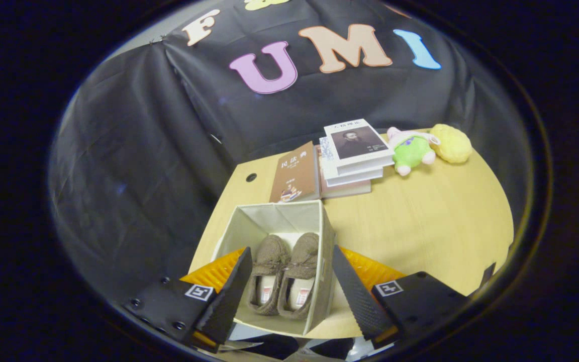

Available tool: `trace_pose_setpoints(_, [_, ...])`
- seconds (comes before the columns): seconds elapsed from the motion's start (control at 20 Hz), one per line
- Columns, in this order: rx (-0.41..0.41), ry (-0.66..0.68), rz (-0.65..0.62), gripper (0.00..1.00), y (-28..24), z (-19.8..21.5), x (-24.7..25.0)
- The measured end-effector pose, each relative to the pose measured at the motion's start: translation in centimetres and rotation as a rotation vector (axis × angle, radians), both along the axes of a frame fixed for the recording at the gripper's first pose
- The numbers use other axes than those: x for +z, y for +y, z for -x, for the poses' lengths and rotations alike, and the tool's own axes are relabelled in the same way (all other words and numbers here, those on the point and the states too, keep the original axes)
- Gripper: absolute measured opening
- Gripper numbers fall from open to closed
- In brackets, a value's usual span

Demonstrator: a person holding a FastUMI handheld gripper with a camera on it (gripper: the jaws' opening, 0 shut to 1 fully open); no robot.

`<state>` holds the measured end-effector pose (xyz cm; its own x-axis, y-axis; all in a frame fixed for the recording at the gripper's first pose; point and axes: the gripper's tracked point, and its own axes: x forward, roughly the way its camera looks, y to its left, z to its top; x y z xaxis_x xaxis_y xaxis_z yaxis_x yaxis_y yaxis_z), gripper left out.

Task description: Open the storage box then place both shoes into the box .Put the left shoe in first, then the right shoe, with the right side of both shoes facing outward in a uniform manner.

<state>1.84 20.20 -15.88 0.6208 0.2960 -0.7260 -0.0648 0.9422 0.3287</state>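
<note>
Gripper view: the claw (289,281) is held with its fingers wide apart and nothing is gripped between them. The box (249,226) is seen open at the near edge of the table (420,226), toward its left corner, and both shoes (284,276) are already lying inside it, side by side and touching, toes pointed toward the far wall of the box. By the look of things, the placing is judged to be done or nearly so. Books (350,151) are stacked at the far edge, with a plush toy (412,153) and a yellow ball (451,143) beside them, well apart from the box.

A risk is seen in the right finger (355,291), which sits close to the box's right wall: if the claw is drawn back carelessly, that soft wall could be snagged and the box dragged off the near edge. Whether the right sides face outward cannot be told.
</note>
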Motion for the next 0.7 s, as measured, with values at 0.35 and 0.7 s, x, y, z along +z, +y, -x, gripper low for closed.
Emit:
trace_pose_setpoints(0.35, [0.074, -0.23, 0.068, 1.0, -3.6, -0.5, 5.1])
trace_pose_setpoints(0.7, [0.065, -0.463, 0.154, 1.0, -10.2, -0.1, 10.2])
